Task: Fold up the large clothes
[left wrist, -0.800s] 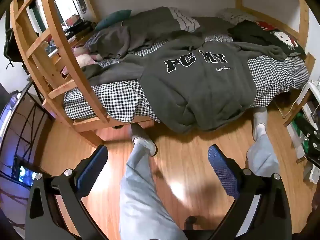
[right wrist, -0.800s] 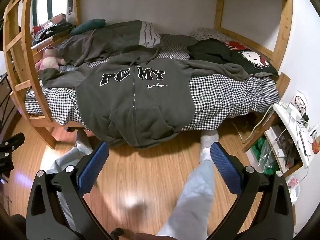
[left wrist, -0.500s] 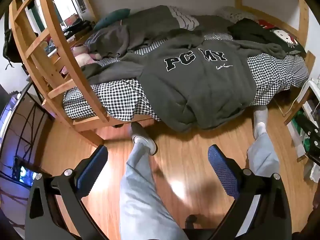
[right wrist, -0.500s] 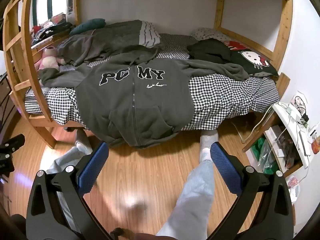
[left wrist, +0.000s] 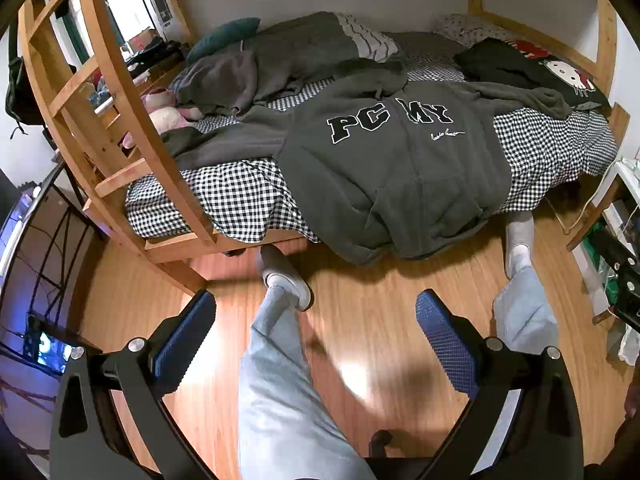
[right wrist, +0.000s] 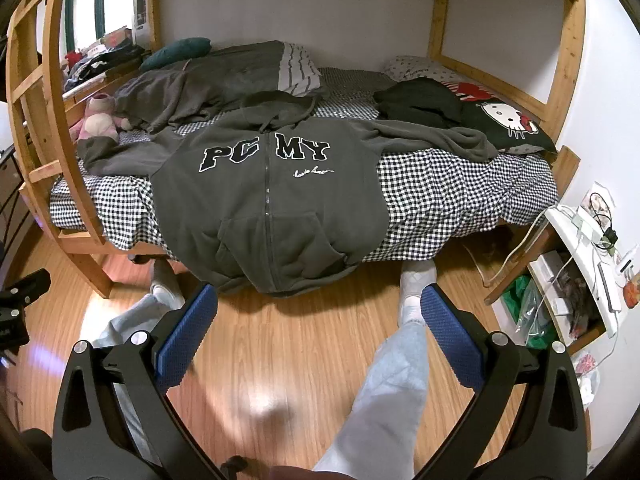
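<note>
A wooden bunk bed (right wrist: 566,60) with a checked sheet (right wrist: 448,192) is seen filling the room beyond a wood floor (right wrist: 300,340). Across the sheet a grey hoodie (right wrist: 276,200) is spread front up, zip closed, its hem draped over the near edge of the mattress toward the floor and its sleeves laid out to either side. Behind it a grey blanket (right wrist: 208,80) is heaped near the far left, and a dark garment (right wrist: 416,104) is bunched beside a black cartoon-cat pillow (right wrist: 504,120) at the right. A pink plush toy (right wrist: 96,120) is propped by the ladder (left wrist: 80,92). A cluttered side shelf (right wrist: 576,280) is seen at the right wall. A person's legs in pale trousers (left wrist: 288,400) and white socks (right wrist: 416,280) are planted on the floor just short of the bed. The left tool (left wrist: 312,332) and right tool (right wrist: 316,328) are held above the floor, angled down toward the hoodie, well apart from it; both are released, jaws spread wide, with nothing gripped between the blue pads (right wrist: 188,332).
</note>
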The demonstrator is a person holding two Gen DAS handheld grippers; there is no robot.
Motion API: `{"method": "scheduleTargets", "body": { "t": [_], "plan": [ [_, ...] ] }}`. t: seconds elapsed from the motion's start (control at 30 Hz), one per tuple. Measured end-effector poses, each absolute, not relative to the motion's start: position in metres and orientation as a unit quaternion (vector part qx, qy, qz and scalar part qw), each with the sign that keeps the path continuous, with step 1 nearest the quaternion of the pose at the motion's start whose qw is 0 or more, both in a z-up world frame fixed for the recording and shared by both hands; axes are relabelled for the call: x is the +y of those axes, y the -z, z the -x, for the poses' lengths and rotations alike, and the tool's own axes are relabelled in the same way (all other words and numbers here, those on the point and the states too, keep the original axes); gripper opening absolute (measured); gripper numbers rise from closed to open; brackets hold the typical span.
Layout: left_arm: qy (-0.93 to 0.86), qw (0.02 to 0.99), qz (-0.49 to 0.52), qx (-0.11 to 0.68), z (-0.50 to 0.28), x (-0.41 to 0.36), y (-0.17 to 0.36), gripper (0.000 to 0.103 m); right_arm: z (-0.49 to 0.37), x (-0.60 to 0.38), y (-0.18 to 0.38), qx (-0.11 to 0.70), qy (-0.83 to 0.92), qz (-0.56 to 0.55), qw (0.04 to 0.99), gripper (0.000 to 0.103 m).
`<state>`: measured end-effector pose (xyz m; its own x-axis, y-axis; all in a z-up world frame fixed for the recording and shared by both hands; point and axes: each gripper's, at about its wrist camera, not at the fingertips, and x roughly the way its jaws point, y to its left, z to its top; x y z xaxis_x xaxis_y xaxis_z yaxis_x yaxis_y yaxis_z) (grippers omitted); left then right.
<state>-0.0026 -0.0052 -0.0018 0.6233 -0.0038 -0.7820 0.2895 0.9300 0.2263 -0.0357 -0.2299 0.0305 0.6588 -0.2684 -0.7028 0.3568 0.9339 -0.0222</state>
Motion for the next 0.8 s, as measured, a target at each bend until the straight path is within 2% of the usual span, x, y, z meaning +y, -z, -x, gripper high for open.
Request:
{"method": "scheduleTargets", "body": {
  "t": [0.8],
  "plan": [
    [0.076, 0.883, -0.183, 0.425, 0.000, -0.011, 0.009, 0.099, 0.030, -0.240, -0.020, 0.384, 0.157, -0.080, 0.907, 0.100]
  ]
}}
